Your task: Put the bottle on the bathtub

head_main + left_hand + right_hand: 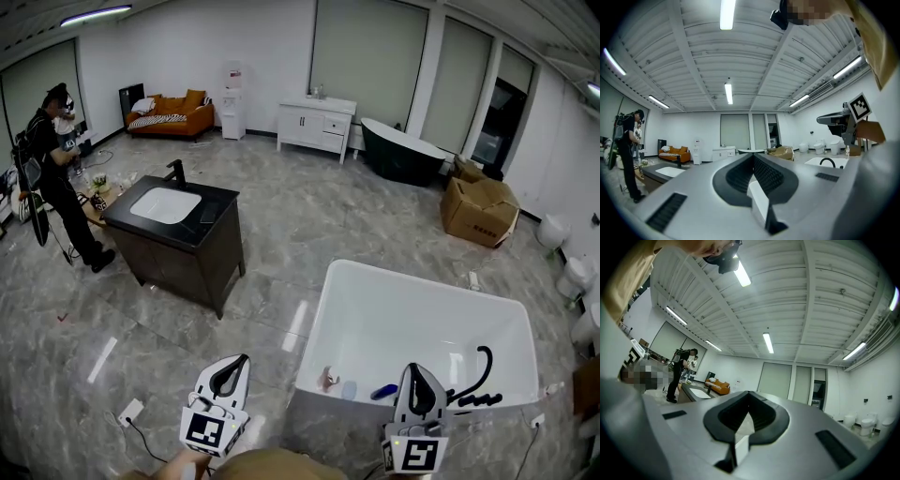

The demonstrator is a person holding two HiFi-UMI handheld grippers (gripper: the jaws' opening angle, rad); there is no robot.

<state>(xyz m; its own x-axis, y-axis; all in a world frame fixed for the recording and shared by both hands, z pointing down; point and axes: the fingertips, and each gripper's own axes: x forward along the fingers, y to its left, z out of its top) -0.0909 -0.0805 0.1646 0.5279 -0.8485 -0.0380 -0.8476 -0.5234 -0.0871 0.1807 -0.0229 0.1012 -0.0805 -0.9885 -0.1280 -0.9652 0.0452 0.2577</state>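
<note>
Here, in the head view, you hold the left claw [241, 360] and the right claw [415, 368] low and close to your body. Both are aimed ahead at the white bathtub [313, 328], which looks like a carrying or resting pose, not a reach. A few small things lie on the tub's floor near you, too small to name, and the black faucet [483, 362] arches over its right end. In the left gripper view, the left claw's jaws are pressed together with nothing between them. Past them a small bottle [847, 151] stands upright just beyond the faucet end of the bathtub, though you cannot tell whether it sits on the rim or on the floor behind. In the right gripper view, the right claw is likewise clenched on nothing, tilted up toward the ceiling.
</note>
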